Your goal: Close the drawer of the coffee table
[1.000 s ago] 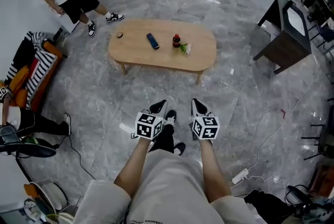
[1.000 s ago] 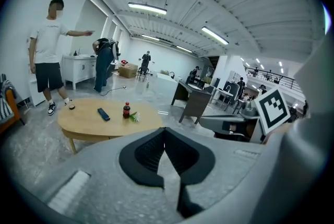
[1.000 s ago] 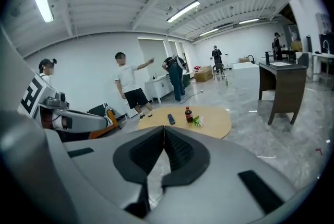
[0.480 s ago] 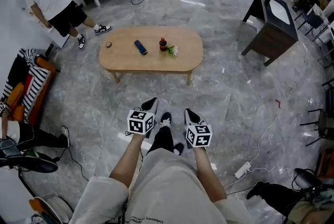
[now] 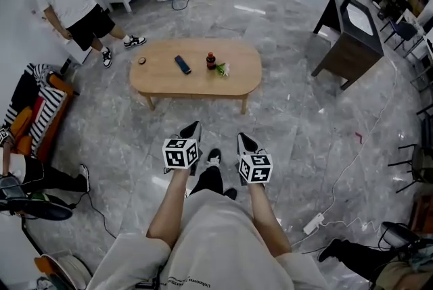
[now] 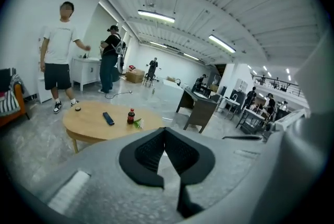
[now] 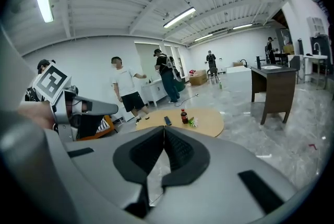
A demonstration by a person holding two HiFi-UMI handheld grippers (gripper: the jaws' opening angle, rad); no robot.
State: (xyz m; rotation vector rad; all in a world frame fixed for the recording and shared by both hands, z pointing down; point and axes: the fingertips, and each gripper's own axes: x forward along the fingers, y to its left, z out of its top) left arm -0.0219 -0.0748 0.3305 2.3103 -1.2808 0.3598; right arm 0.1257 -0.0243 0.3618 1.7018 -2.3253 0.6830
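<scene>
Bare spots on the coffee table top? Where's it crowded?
Free: right end of the oval wooden coffee table, between the green sprig and the rim; also the strip along its near edge. Crowded: middle, with black remote, dark red-capped bottle, sprig.

Open grey floor (image 5: pixel 203 116) up to the coffee table (image 5: pixel 162 79), bottle (image 5: pixel 210 61) and remote (image 5: pixel 183 64) on top.
</scene>
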